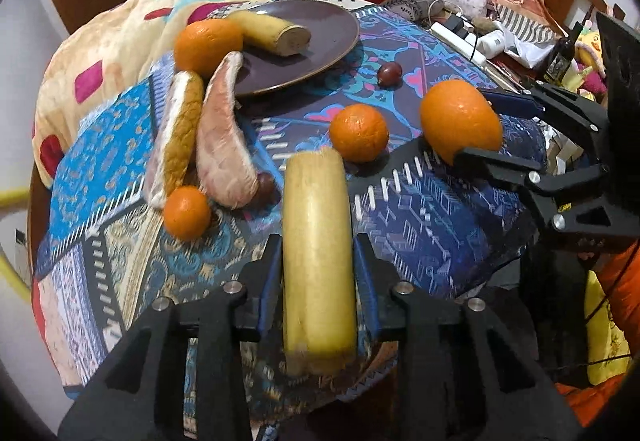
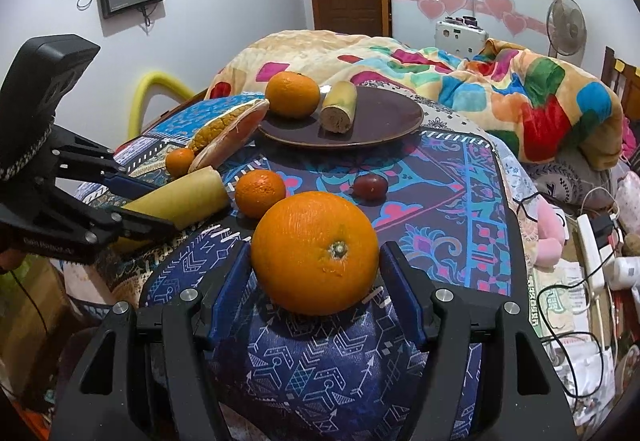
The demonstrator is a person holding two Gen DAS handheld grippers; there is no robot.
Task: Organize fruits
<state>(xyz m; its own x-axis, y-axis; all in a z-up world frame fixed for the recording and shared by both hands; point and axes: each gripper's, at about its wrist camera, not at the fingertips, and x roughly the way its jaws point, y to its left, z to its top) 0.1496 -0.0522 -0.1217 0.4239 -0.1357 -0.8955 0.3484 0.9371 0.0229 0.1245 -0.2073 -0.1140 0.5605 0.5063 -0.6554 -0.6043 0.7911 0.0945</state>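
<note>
While we look along the left gripper (image 1: 318,261), we see its blue-padded black fingers (image 1: 269,273) pressed against both sides of a pale yellow cut banana piece (image 1: 318,249), narrowed just to the fruit's width and gripping it lengthwise, the cut end pointing away over the patterned blue cloth (image 1: 420,241). To the left of that piece lie a small orange mandarin (image 1: 187,213), a long wedge with a rough mustard-coloured rind (image 1: 180,149) and a pink peeled pomelo segment (image 1: 224,145), the two wedges side by side and the segment's tip touching the rim of the dark brown round plate (image 1: 320,53). On that plate rests a second yellow banana piece (image 1: 276,33), with a large orange (image 1: 208,45) at the plate's left edge. Just past the held banana's far end sits a medium orange (image 1: 359,133), and a small dark red round fruit (image 1: 389,73) lies beyond it on the cloth, near the plate. Farther right, the right gripper (image 2: 316,269) brackets a big bright orange (image 2: 316,253): its fingers (image 2: 230,281) stand wide, one on each side and touching or nearly touching the peel, and we cannot tell whether they actually squeeze it. That orange appears to rest on the cloth, stem end toward the camera, well short of the plate.
</note>
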